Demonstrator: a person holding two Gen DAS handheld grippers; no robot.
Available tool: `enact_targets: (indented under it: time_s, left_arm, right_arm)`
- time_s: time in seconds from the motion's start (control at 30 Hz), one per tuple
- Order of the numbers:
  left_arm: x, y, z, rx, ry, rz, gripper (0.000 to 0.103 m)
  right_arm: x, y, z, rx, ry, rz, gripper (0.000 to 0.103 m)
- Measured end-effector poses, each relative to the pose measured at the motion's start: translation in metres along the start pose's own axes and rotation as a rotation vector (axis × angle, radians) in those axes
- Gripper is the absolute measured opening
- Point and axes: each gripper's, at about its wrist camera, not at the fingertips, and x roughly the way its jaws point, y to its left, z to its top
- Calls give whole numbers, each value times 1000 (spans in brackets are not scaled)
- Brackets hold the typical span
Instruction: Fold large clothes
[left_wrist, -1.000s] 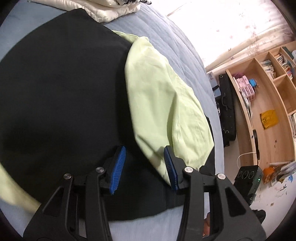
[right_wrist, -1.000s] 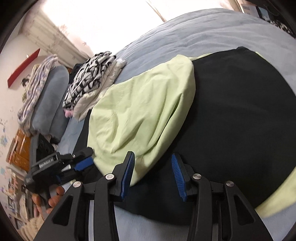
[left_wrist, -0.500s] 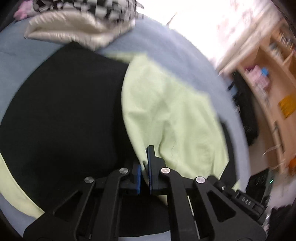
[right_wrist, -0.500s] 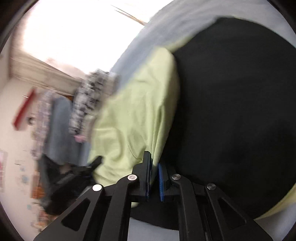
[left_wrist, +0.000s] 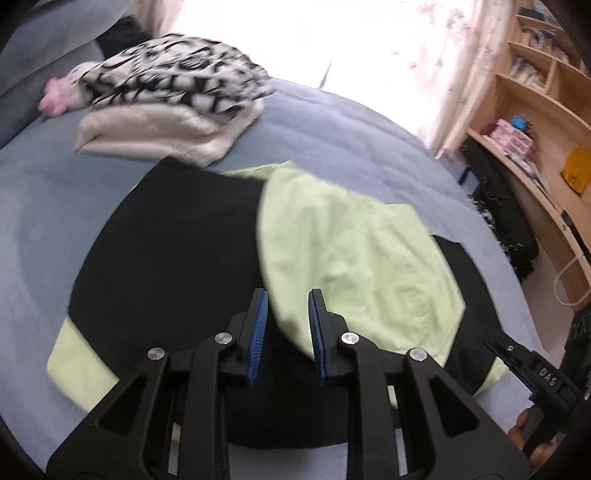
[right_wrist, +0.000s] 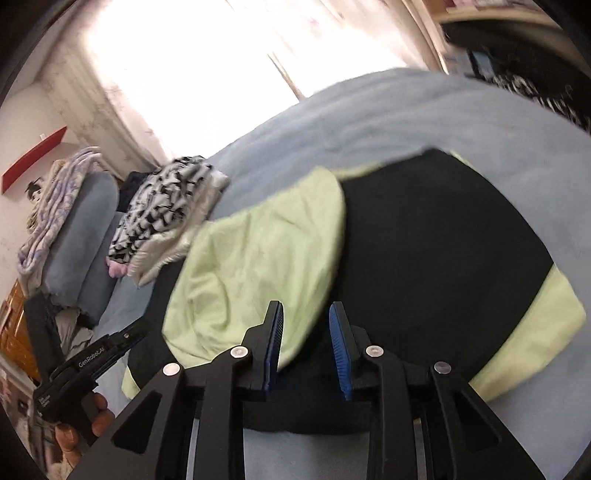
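A large garment lies spread on the blue bed (left_wrist: 351, 140): black body (left_wrist: 177, 266) with a light green flap (left_wrist: 351, 258) folded over it and a green band (left_wrist: 74, 354) at the near left. My left gripper (left_wrist: 288, 332) hovers over the flap's near corner. Its jaws are opening, and the green cloth shows between the blue pads (left_wrist: 258, 325) without being pinched. In the right wrist view the same flap (right_wrist: 258, 258) lies over the black cloth (right_wrist: 443, 258). My right gripper (right_wrist: 306, 347) is opening too, with the flap's edge just inside its left pad (right_wrist: 273, 343).
A stack of folded clothes (left_wrist: 170, 92), patterned black and white on cream, sits at the far side of the bed. Wooden shelves (left_wrist: 535, 129) and a black bag (left_wrist: 498, 206) stand to the right. Blue pillows (right_wrist: 81, 240) lie at the left. A hand (right_wrist: 99, 417) holds the other gripper.
Half a second ago both grippers were shut on the green flap's near edge. Both have since risen and drawn back with jaws parted, and the flap has settled onto the black cloth.
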Motion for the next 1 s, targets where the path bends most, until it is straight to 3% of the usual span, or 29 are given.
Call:
enact_targets:
  time_s: [0.27,0.33,0.4,0.43,0.47,0.5,0.73,0.83,0.9,1.0]
  left_arm:
    - [54,-20,11,25,67,-78,18]
    - [70,-21,15,18,73,-70,18]
    - [87,-16,17,14,86,-36,18]
    - [97,-12,17,6,103,5,18]
    - [106,-5,15,-5,123,31,15]
    - [112,7,13,-41,137,20,11]
    - [105,46,7,-203,112,-119,10]
    - [90,49,10,-207,95,-114,11]
    - [72,48,12,-195,73,-96,11]
    - [39,46,11,-166,36,-67,11]
  right_arm:
    - [66,50,19,-90,70,72,26]
    - [87,46,22,-81,98,58,26]
    - [109,35,22,-76,136,-14,25]
    - [116,26,22,-67,144,-45,19]
    - [118,16,22,-39,143,-37,6]
    - [117,4,23,9,136,-22,0]
    - [97,-51,28,202,81,-33,0]
    - [90,-55,34,234,81,-20,3]
    - [76,-43,34,202,56,-40,9]
    - [48,-28,30,158,25,-28,10]
